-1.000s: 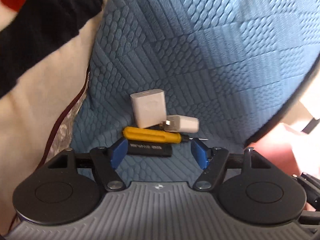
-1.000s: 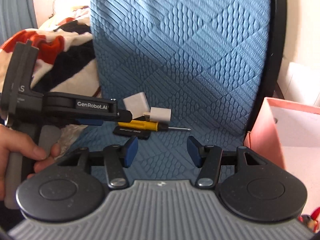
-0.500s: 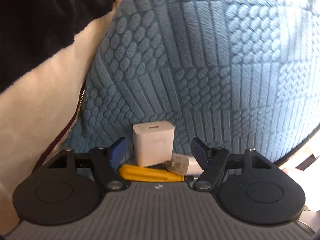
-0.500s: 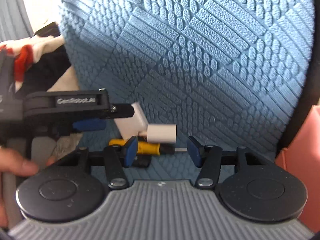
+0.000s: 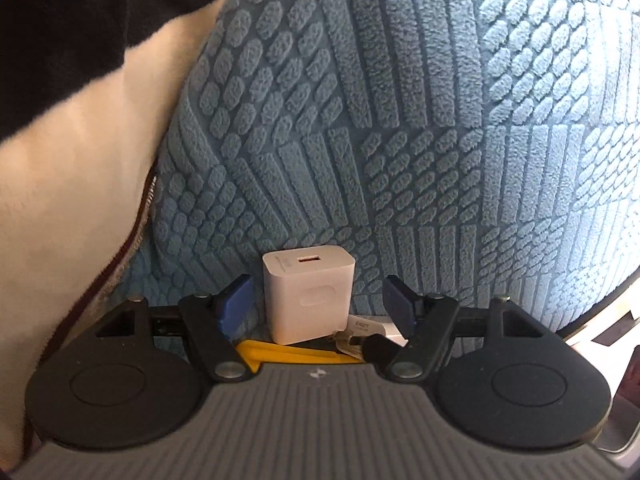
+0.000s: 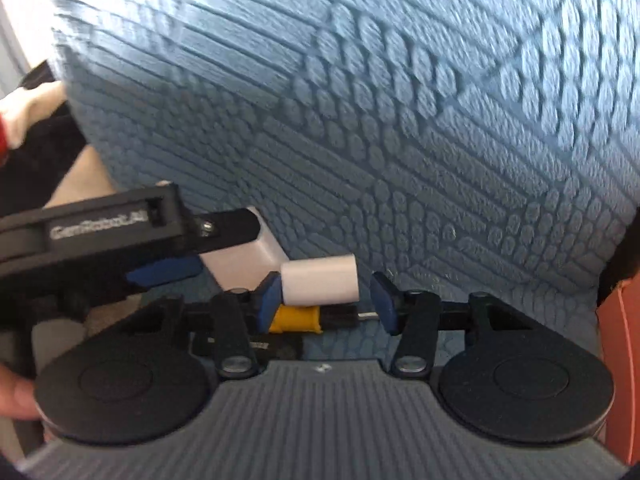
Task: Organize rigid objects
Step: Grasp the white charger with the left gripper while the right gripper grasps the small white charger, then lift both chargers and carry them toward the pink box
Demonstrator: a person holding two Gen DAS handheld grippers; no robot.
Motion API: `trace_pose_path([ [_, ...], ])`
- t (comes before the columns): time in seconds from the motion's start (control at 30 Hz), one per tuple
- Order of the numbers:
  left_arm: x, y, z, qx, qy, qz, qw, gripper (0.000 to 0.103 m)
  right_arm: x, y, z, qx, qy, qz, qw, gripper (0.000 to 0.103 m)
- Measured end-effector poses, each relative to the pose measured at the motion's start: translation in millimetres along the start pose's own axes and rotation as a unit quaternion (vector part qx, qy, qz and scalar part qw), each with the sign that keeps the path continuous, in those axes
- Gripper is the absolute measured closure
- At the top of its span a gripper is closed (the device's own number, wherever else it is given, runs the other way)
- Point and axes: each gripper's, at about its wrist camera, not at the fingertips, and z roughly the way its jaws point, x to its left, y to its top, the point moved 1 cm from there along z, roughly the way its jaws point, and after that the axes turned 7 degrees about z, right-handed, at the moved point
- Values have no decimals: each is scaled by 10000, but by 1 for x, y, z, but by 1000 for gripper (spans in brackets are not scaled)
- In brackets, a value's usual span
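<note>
My left gripper [image 5: 318,306] has jaws wide around the white charger [image 5: 309,295] on the blue mat [image 5: 400,140]. My right gripper [image 6: 325,300] is closing on the small plug [image 6: 319,285], not squeezing.

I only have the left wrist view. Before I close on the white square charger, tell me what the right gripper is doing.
Observer: The right gripper straddles the small white rounded adapter. Its jaws are closing, and a gap shows at the right-hand pad.
Operator: Report what lies next to that adapter.
Observer: The yellow-handled screwdriver lies close beside it, metal shaft pointing right in the right wrist view. A flat black stick is nearer the camera.
Operator: Name any container nearby.
Observer: A salmon-pink box shows at that view's right edge, past the blue textured cushion.
</note>
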Motion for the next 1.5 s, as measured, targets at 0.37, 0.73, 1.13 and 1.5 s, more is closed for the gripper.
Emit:
trace_pose_path([
  [0.37,-4,-3,1,-19,13,95,10000,28,26,6,-7,-133,-381,-595,9974,58],
  [0.73,-8,-1,15,-4,111,10,9999,29,25,6,-26,-216,-875,-964,9913,58],
  [1.13,-16,-8,28,108,357,230,9990,45,11,4,-13,-181,-946,-1007,9902,58],
  [1.5,-43,4,-13,-141,222,629,9977,45,8,9,-43,-420,-909,-1007,9899,58],
])
